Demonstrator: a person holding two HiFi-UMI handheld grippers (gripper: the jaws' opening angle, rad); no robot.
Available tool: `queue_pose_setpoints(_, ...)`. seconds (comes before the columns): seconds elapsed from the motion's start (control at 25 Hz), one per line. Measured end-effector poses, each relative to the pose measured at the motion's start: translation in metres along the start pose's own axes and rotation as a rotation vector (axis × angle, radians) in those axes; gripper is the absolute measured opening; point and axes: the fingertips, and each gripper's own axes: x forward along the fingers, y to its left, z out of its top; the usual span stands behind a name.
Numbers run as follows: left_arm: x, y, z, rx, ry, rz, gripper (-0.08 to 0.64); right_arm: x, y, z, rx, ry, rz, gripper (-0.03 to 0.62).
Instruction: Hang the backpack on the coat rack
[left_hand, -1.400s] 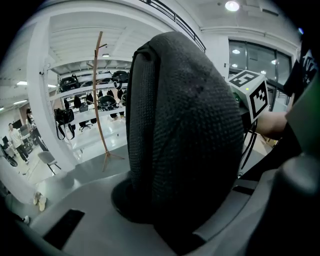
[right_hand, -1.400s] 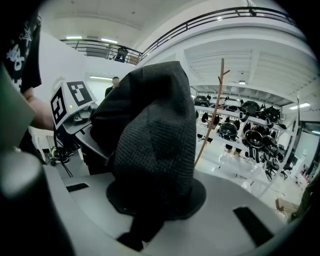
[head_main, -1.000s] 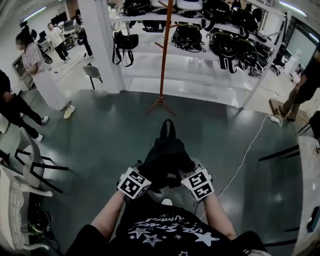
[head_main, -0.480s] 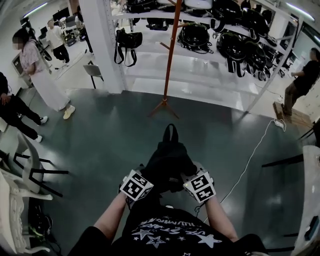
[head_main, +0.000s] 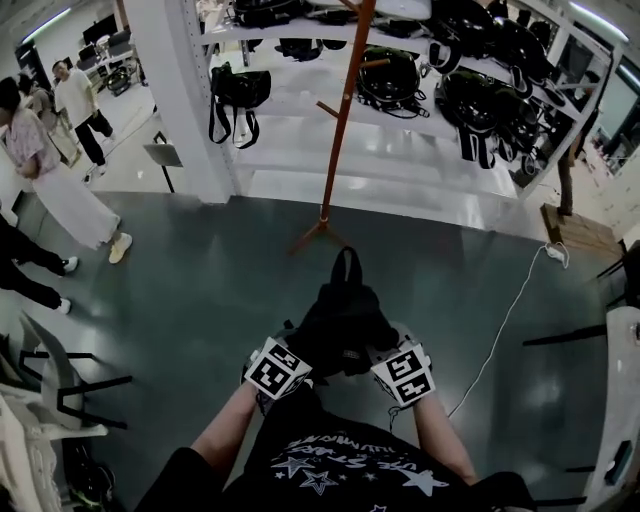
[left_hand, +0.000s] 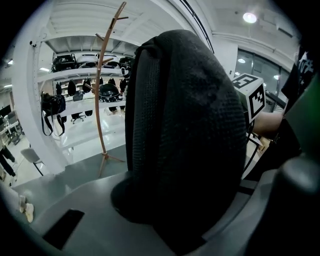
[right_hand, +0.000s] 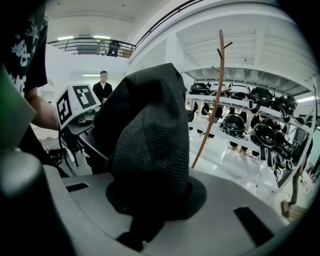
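Note:
A black backpack hangs in front of me over the green floor, its top loop pointing toward the coat rack. My left gripper and right gripper are both shut on its mesh straps, one at each side. In the left gripper view the padded strap fills the space between the jaws. In the right gripper view the bunched strap is pinched the same way. The orange-brown coat rack stands straight ahead with its tripod foot on the floor, apart from the bag.
White shelving with several black bags and helmets stands just behind the rack. A white pillar rises to its left. People and chairs are at the left. A white cable crosses the floor at the right.
The coat rack and shelving have drawn nearer in the head view and the people at the left have slid outward. Both grippers keep their hold on the backpack.

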Motion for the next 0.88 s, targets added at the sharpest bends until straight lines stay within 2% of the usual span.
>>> queue_pose_setpoints(0.56,0.024,0.167,0.072,0.051,0.001,-0.016,0.092,0.135,-0.078,0.086,0.025,0.009,-0.05,0.066)
queue_pose_setpoints(0.88,0.045,0.213,0.113,0.134,0.012,-0.024,0.092,0.168,-0.125,0.107,0.024,-0.009,-0.104,0.066)
